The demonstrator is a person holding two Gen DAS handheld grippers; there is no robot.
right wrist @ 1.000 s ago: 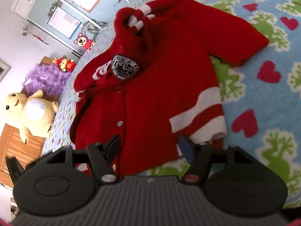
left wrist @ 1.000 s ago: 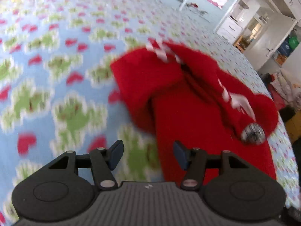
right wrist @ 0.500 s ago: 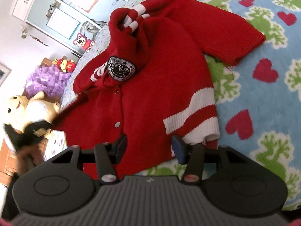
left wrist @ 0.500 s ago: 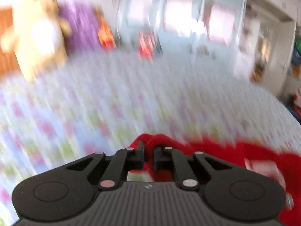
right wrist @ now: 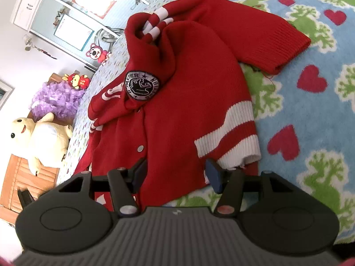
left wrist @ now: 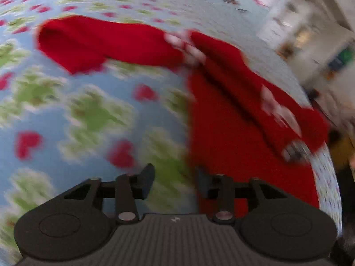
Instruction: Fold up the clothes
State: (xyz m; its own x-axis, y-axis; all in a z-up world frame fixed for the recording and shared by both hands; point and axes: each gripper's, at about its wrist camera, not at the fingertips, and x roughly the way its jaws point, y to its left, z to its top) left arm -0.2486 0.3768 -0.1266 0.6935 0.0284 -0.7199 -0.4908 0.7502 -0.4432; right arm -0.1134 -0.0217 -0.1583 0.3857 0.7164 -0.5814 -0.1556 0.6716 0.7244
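A red knit cardigan (right wrist: 182,102) with white stripes, snap buttons and a round black patch (right wrist: 142,85) lies crumpled on the blanket. In the left wrist view the cardigan (left wrist: 239,119) is blurred, with one sleeve (left wrist: 99,42) stretched out to the left. My left gripper (left wrist: 174,180) is open and empty, over the blanket at the cardigan's left edge. My right gripper (right wrist: 175,175) is open and empty, just above the cardigan's hem, beside the striped cuff (right wrist: 230,139).
The bed is covered by a blue blanket (right wrist: 310,115) with green frogs and red hearts. A cream plush toy (right wrist: 42,137), a purple frilly thing (right wrist: 55,97) and a wooden cabinet (right wrist: 20,179) stand at the left. White cupboards (left wrist: 315,40) stand beyond the bed.
My left gripper, shut on red fabric half a second ago, has opened and let go; the sleeve now lies stretched out to the left. My right gripper has opened slightly wider near the hem.
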